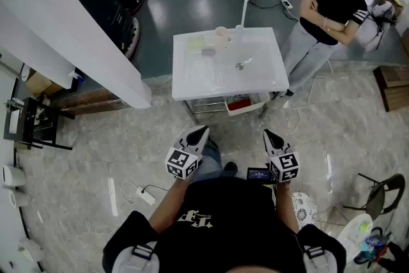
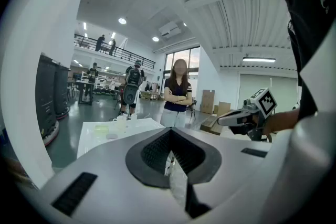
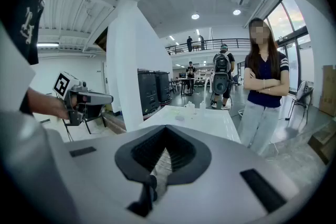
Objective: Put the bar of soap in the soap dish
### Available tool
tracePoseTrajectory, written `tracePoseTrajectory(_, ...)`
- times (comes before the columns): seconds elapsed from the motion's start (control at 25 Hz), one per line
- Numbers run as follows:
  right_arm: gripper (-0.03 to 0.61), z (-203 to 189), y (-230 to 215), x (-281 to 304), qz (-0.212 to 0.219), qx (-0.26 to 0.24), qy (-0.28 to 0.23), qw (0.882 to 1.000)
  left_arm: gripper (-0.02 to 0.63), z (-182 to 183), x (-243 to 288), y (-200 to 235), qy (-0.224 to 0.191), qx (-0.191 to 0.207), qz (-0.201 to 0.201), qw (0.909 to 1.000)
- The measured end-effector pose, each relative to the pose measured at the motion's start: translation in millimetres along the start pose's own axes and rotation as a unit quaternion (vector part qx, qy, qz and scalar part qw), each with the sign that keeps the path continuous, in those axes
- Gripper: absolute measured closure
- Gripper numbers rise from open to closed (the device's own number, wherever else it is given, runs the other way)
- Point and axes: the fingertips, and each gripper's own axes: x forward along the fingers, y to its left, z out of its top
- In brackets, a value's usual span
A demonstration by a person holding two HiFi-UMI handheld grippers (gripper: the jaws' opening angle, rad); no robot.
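Left tongs [image 1: 200, 132] & right tongs [image 1: 269, 135] shut, empty, well short of white square desk [image 1: 268, 77]. Greyish oval lump [image 1: 209, 52], prob. soap, desk's 10 o'clock, beside pale-green flat dish [image 1: 195, 43]. Step in, open tongs wide first.

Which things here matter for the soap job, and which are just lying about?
For the job: small greyish oval bar, probably the soap; pale green flat dish beside it.
Lying about: pale plastic containers; small shiny object; red box under the white table.
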Motion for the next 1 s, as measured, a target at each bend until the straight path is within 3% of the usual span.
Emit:
tracePoseTrajectory(0.52,0.571,-9,-5,8,-0.002,0.000,0.013,1.000,0.609,-6,7,3,0.006,-0.006,0.001,1.0000)
tracePoseTrajectory(1.0,0.569,-12,-11,22,0.004,-0.008,0.029,1.000,0.609,-6,11,15,0.012,-0.014,0.026,0.9995)
